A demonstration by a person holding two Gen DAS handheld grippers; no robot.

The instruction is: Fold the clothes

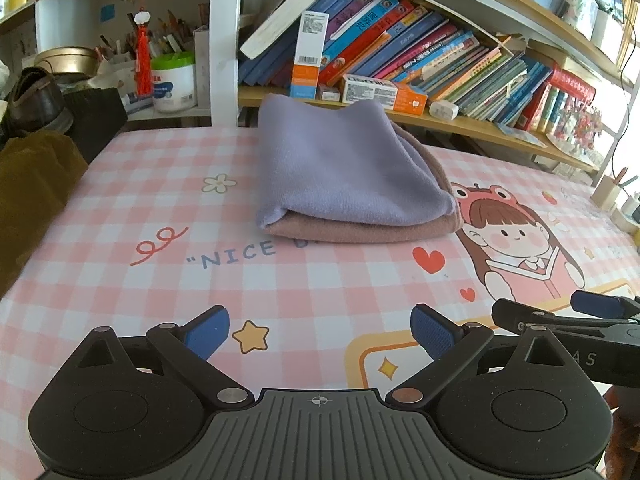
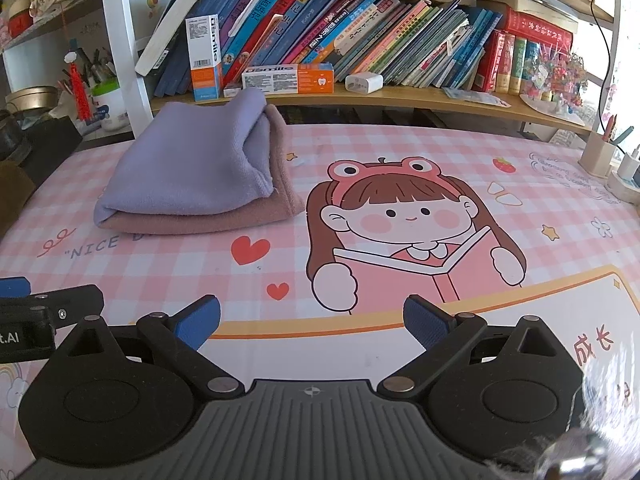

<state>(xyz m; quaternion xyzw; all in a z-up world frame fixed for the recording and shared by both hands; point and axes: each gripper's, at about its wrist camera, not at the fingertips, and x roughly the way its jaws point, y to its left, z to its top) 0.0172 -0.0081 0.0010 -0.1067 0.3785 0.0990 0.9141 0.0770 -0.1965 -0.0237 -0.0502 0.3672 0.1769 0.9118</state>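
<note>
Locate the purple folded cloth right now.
The purple folded cloth lies on top of the pink folded cloth at the far side of the checked table mat, just before the bookshelf, centre in the left view, upper left in the right view.

Black claws (image 1: 320,334) (blue ribbed pads (image 1: 434,336)).

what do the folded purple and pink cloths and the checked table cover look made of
Folded purple cloth and pink cloth under it: soft, matte, fleece-like knit, judging by the fuzzy nap and thick rounded folds. Pink checked table cover: probably smooth printed plastic, faintly glossy.
</note>
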